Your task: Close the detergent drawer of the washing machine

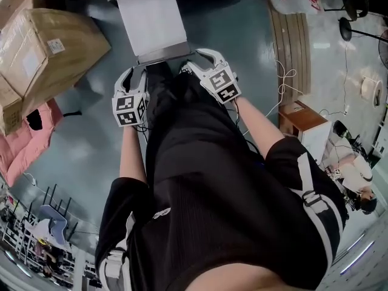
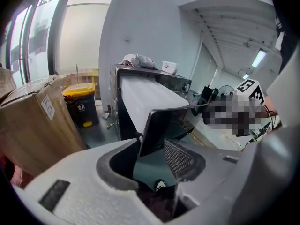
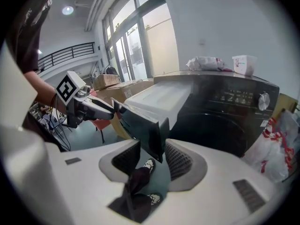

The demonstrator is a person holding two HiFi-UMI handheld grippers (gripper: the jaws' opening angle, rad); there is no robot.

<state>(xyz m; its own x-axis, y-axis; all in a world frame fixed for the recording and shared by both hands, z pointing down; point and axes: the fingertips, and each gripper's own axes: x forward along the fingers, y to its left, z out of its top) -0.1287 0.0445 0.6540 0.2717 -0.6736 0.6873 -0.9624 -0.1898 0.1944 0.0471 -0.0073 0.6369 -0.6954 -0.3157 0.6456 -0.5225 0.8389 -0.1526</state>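
Seen from the head view, the drawer stands pulled far out over the floor. Its long axis runs straight toward the person, with the dark panel at the near end. The left gripper sits just off the panel's left corner and the right gripper off its right corner. Both point at the panel, and a box lies off to the left.

In the left gripper view, the fingers are spread wide with nothing pinched. The panel stands tilted just beyond them, and the white drawer stretches back behind it.

In the right gripper view, these fingers are also spread and hold nothing. The panel's lower corner hangs in the gap between them, but I cannot tell whether it touches. The drawer sticks lengthwise out of the dark washer, its panel end toward the grippers.
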